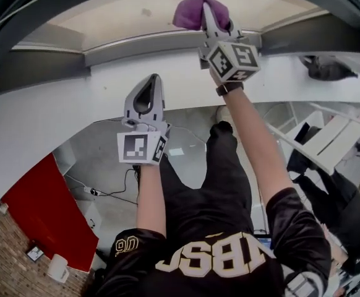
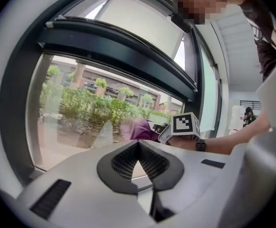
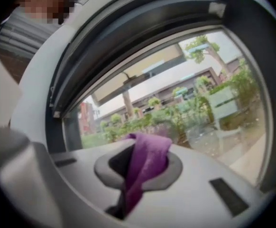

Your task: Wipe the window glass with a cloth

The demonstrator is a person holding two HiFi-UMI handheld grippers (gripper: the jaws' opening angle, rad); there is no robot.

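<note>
A purple cloth (image 1: 191, 12) is pressed against the window glass (image 1: 124, 14) at the top of the head view, with my right gripper (image 1: 208, 12) shut on it. In the right gripper view the cloth (image 3: 145, 163) bunches up between the jaws in front of the glass (image 3: 209, 94). My left gripper (image 1: 148, 86) hangs lower, below the sill, its jaws together and nothing in them. The left gripper view shows its shut tips (image 2: 139, 147), the glass (image 2: 81, 113) ahead, and the cloth (image 2: 139, 129) with the right gripper (image 2: 154, 129) to the right.
A dark window frame (image 1: 38, 67) and a white sill (image 1: 56, 113) run under the glass. On the floor lie a red panel (image 1: 47, 212), cables (image 1: 115, 187) and a white mug (image 1: 57, 267). A white rack (image 1: 328, 135) stands at the right.
</note>
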